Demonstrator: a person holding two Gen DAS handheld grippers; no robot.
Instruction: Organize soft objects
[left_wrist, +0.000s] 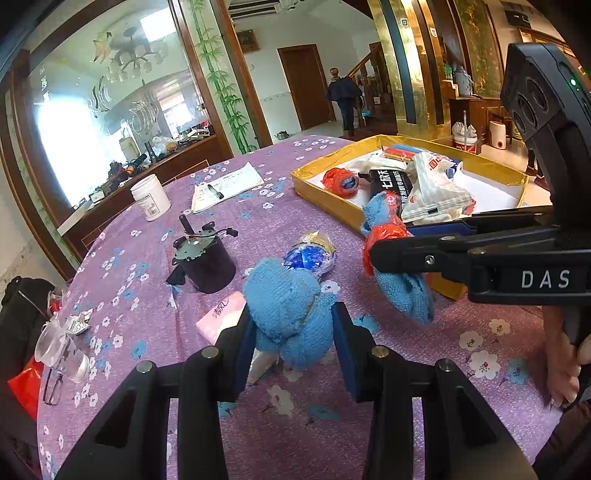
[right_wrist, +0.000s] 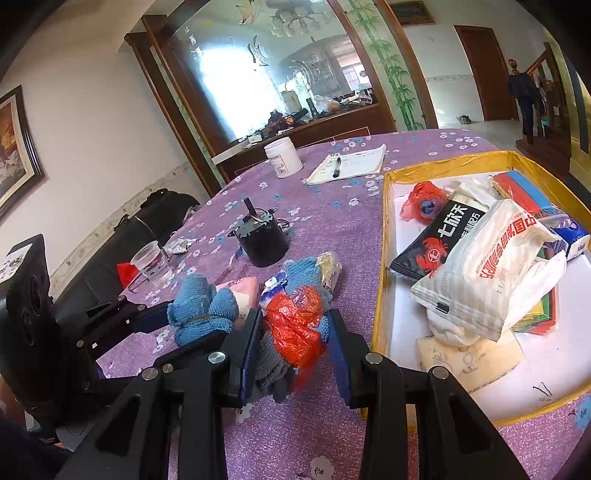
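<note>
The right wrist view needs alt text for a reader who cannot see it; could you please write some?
The right gripper is shut on a blue cloth bundle wrapped in red plastic above a purple floral tablecloth. To its left, the left gripper holds another blue cloth bundle; a gold-rimmed tray of packets sits right.

A purple cloth-covered surface (left_wrist: 155, 317) printed with white and blue blossoms carries a gold-rimmed white-floored shallow cardboard tray (right_wrist: 384, 266), a sky-blue knitted cloth bundle (left_wrist: 288, 306) and a crumpled red-orange plastic bag (right_wrist: 295, 325).

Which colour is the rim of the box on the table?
Gold rim on the box; clearest in the right wrist view.
</note>
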